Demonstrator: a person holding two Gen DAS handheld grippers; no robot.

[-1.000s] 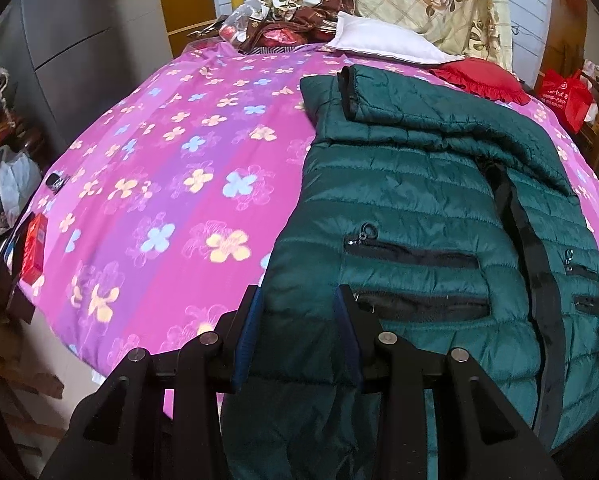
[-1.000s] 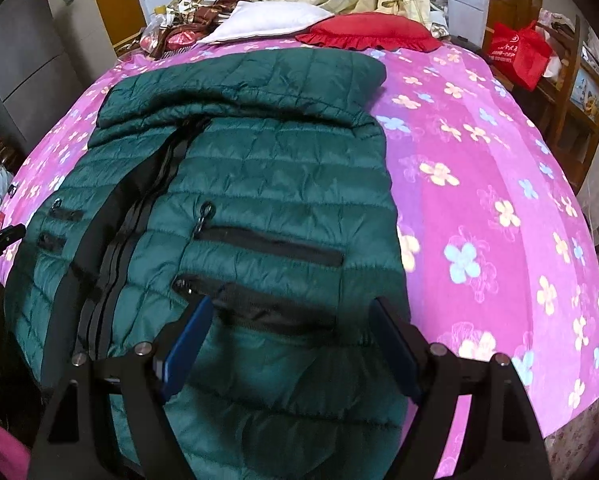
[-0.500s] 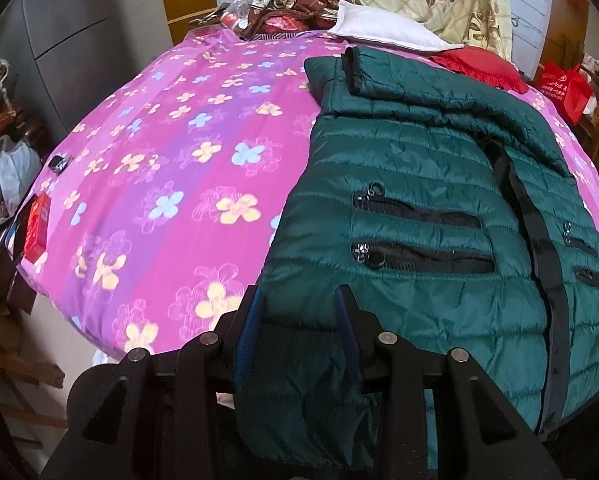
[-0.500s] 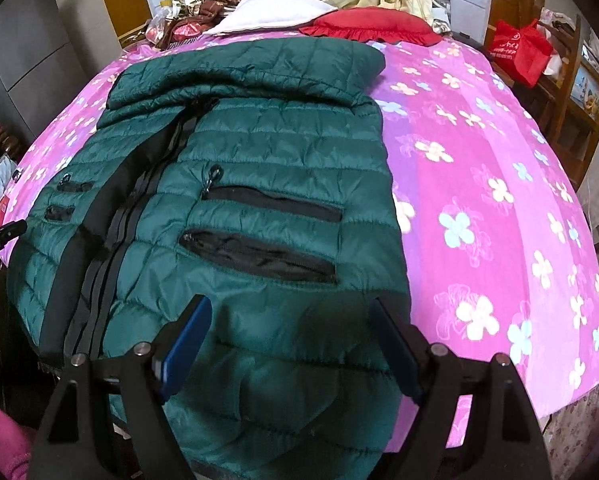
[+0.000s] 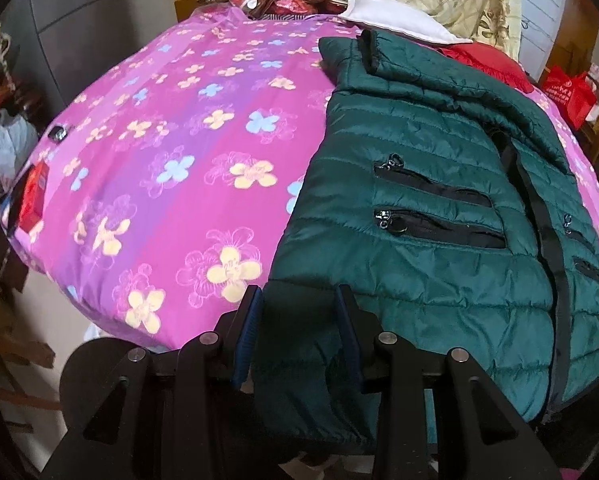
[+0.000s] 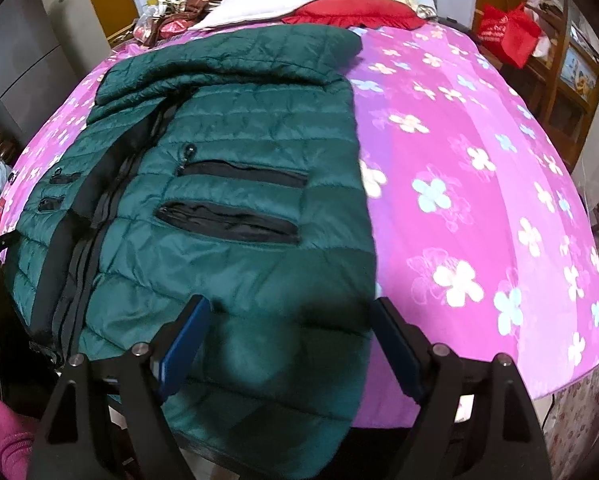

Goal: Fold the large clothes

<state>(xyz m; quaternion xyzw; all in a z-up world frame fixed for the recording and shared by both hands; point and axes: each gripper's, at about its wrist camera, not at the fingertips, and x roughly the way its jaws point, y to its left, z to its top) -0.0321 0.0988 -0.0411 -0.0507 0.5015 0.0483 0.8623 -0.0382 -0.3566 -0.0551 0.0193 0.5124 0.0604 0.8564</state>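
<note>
One green puffer jacket (image 5: 431, 200) lies front-up on the pink floral bedspread (image 5: 171, 168), its hem hanging off the near bed edge and its collar end pointing away toward the white pillow (image 5: 395, 20). Long axis of the jacket runs straight away from both grippers, hem nearest, collar farthest. Taking the jacket as landmark: the left gripper (image 5: 299, 340) sits at its left hem corner, the right gripper (image 6: 287, 344) at its right hem corner, each about equally near its own corner.

Left gripper: fingers narrow, hem fabric pinched up between the blue pads (image 5: 247, 336); it reads as holding the hem. Right gripper: fingers spread wide, straddling the hem; fabric lies between the pads but neither pad clearly presses it, so not gripping.

Likely next step is closing the right gripper on its corner, then carrying the hem up along the long axis toward the collar.

Counts: one jacket, two grippers, four zip pockets (image 5: 435, 188) (two each side of the centre zipper (image 6: 99, 208)), one white pillow, one red cushion (image 6: 351, 10) beyond the collar, one red bag (image 6: 507, 32) off to the jacket's right.
</note>
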